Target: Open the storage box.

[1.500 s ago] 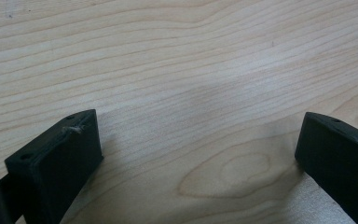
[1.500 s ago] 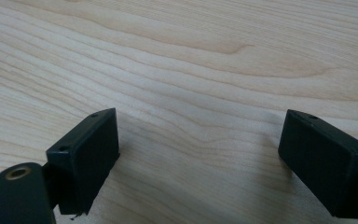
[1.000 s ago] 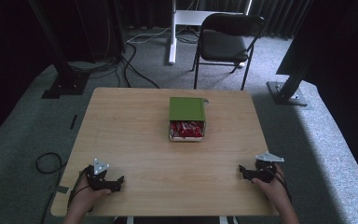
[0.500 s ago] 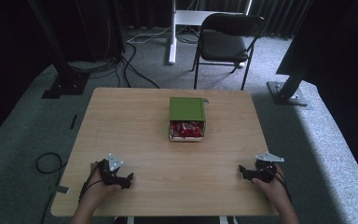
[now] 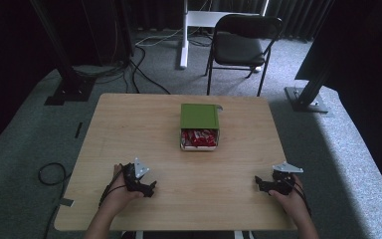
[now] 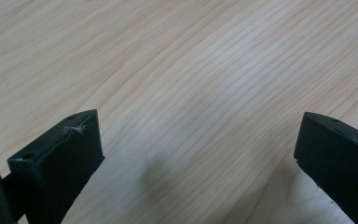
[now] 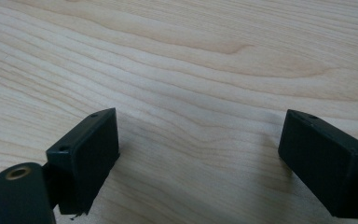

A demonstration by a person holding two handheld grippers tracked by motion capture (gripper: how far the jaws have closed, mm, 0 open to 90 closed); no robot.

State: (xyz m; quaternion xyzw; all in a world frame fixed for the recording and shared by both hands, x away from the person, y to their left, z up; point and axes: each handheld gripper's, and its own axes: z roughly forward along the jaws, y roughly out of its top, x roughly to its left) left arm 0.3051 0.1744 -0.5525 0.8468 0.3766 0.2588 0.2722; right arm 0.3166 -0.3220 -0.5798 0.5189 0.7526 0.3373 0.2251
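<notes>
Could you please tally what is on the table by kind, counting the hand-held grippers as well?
Green box, partly slid open: 1
Batch of red packets inside the box, too small to count singly: 1
Hand-held grippers, both with jaws open: 2, left hand-held gripper and right hand-held gripper
Total: 4, all on the wooden table

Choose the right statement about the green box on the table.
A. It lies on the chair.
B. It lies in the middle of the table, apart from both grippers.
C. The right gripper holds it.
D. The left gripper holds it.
B: the green box lies mid-table, far from the left gripper and the right gripper, whose jaws stand open over bare wood.
</notes>
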